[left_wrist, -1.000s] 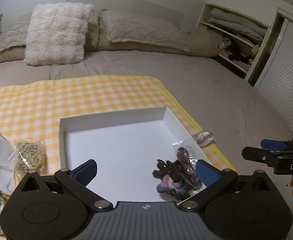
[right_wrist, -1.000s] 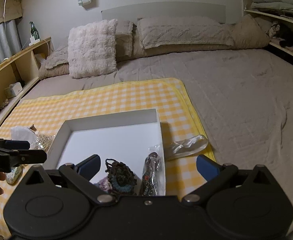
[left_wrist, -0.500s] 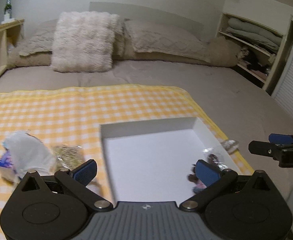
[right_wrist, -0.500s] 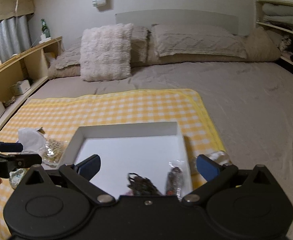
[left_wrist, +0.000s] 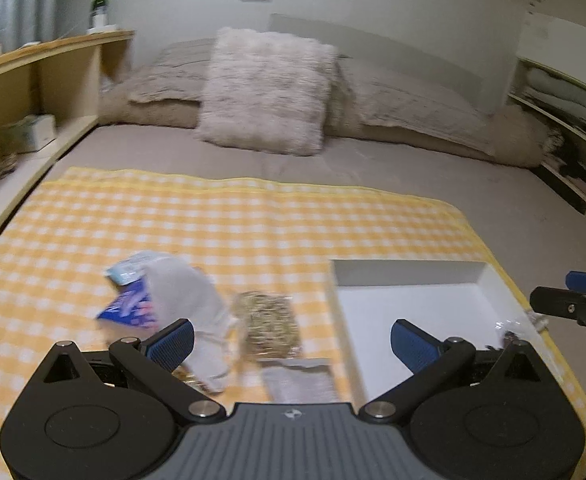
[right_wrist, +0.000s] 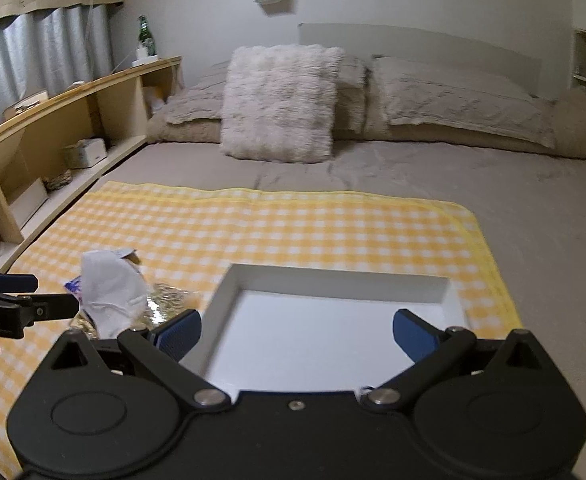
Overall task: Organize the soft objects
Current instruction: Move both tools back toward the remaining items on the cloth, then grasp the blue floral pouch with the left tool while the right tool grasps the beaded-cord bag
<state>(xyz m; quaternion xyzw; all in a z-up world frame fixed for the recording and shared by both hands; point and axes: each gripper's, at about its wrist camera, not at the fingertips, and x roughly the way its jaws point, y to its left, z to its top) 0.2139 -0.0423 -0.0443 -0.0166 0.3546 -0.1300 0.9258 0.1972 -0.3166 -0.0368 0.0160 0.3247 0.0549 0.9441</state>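
Left wrist view: the left gripper (left_wrist: 291, 336) is seen with its blue pads spread wide and nothing held between them, above the yellow checked blanket (left_wrist: 229, 232) that is laid over the grey bed (left_wrist: 513, 200). A small heap of soft items is found on the blanket just ahead of the left pad: a white cloth pouch (left_wrist: 189, 300), a blue packet (left_wrist: 127, 308) partly tucked under it, and a clear bag of gold-coloured stuff (left_wrist: 267, 322) just to the right of the pouch. Details are blurred. A white tray (left_wrist: 413, 272) is set on the blanket to the right of the heap, near the blanket's right edge; something dark and a bit of clear wrap (left_wrist: 511, 330) are glimpsed at the tray's near right corner, mostly hidden behind the gripper, so it cannot be made out. The right gripper (left_wrist: 573, 298) is seen side-on at the right edge, apart from the tray. Right wrist view: the right gripper (right_wrist: 297, 334) is likewise spread, empty, and is held over the near part of the tray (right_wrist: 333, 280). The pouch (right_wrist: 111, 292) and gold bag (right_wrist: 169, 300) are seen left of the tray, with the left gripper (right_wrist: 25, 300) just beside them. A fluffy pillow (right_wrist: 281, 102) is propped at the head of the bed.
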